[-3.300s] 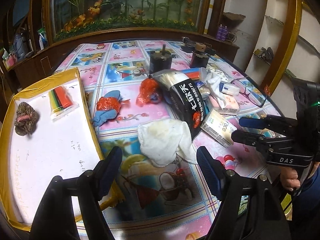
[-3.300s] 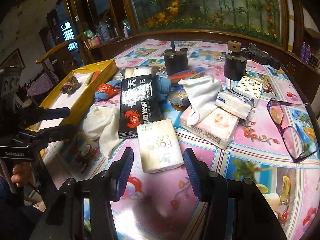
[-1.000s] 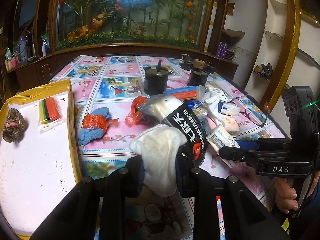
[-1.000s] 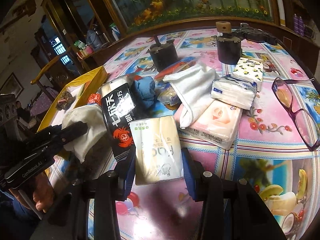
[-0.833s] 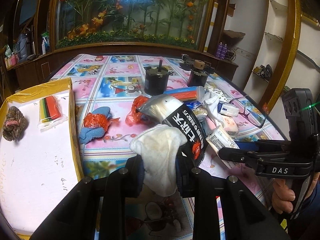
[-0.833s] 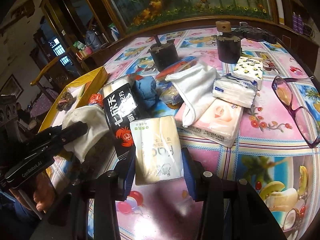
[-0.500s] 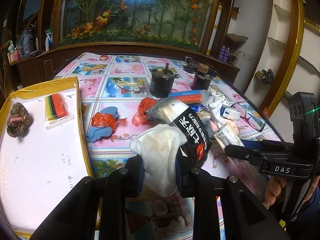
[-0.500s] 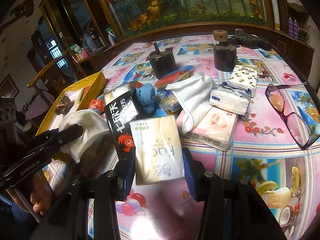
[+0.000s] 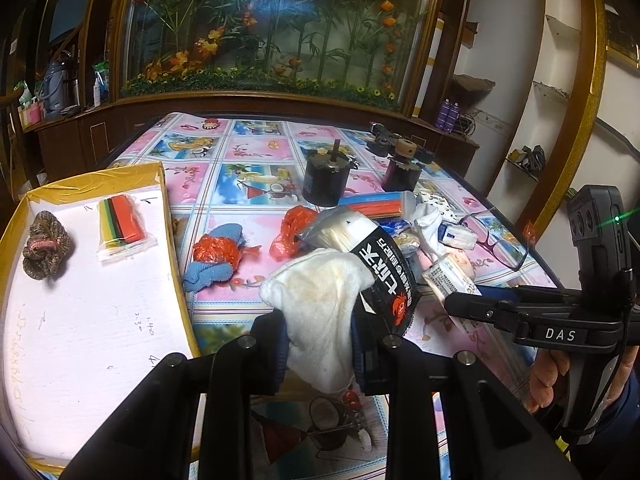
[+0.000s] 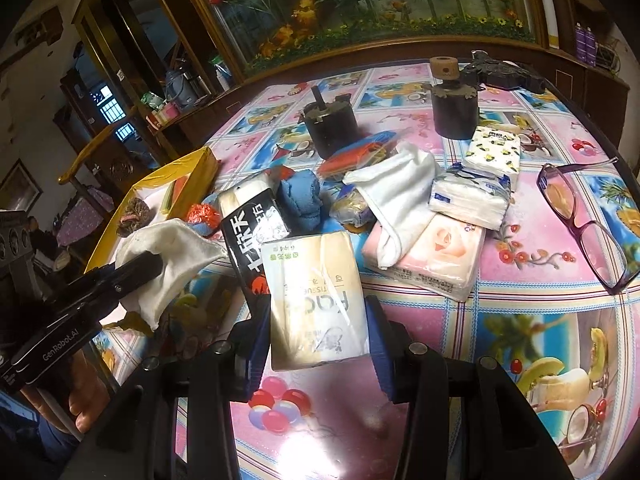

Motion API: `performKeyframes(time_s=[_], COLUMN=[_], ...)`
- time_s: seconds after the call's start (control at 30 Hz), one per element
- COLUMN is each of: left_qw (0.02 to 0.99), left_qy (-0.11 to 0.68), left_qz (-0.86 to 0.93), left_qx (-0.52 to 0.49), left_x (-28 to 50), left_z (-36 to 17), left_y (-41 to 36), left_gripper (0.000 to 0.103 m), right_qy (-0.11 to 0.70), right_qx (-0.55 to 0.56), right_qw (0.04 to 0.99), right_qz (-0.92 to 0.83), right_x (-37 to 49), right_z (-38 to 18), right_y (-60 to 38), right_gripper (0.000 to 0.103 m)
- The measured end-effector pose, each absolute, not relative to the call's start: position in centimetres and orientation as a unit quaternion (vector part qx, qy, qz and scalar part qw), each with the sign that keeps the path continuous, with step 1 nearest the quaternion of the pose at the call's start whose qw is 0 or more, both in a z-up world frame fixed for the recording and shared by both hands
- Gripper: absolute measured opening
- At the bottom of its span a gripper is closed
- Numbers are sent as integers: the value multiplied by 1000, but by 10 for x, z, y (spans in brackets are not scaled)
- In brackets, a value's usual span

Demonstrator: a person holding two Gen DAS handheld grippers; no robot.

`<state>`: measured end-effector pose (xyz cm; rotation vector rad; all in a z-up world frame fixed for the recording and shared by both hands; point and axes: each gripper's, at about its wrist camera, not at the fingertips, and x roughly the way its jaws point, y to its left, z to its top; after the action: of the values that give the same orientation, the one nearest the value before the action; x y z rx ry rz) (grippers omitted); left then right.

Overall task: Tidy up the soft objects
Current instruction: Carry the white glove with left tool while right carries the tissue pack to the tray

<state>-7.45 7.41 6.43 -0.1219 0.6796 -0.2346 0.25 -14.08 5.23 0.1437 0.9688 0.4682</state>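
My left gripper (image 9: pixel 320 348) is shut on a stained white cloth (image 9: pixel 320 312) and holds it above the table, right of the yellow-rimmed tray (image 9: pixel 176 232). The cloth also shows in the right wrist view (image 10: pixel 168 256). My right gripper (image 10: pixel 318 336) is shut on a cream tissue pack (image 10: pixel 316 300), lifted off the table. The tray holds a brown scrunchie (image 9: pixel 46 244) and a pack of coloured strips (image 9: pixel 120 222). A black crab-print bag (image 9: pixel 384 276), a blue cloth (image 9: pixel 212 272) with an orange bag, and a white towel (image 10: pixel 396 196) lie on the table.
Two dark cylinders (image 10: pixel 332 128) (image 10: pixel 456 112) stand at the back. Pink (image 10: pixel 432 260), white-blue (image 10: pixel 472 196) and spotted (image 10: pixel 496 152) tissue packs lie in the middle. Purple glasses (image 10: pixel 580 216) lie at the right. The table edge curves near on the right.
Both grippers have closed: the left on the white cloth, the right on the cream tissue pack. Both have lifted their loads. Over the last second each has risen a little more.
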Motion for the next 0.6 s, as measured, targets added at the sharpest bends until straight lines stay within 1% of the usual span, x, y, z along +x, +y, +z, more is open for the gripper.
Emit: performKeyframes(time_s=[0.37,0.6], left_qw=[940,947], left_qy=[320,303], left_qz=[-97,-68], left_qx=[-73,-87], left_x=[-81,-86], left_z=[73,85], left_y=[94,124], left_gripper=[25,25], right_qy=[457,447], right_qx=[45,26], right_qw=[852,848], right_qz=[252,283], right_x=[7,10], right_z=[68,83], right_y=[-109,-76], right_gripper=[49,49])
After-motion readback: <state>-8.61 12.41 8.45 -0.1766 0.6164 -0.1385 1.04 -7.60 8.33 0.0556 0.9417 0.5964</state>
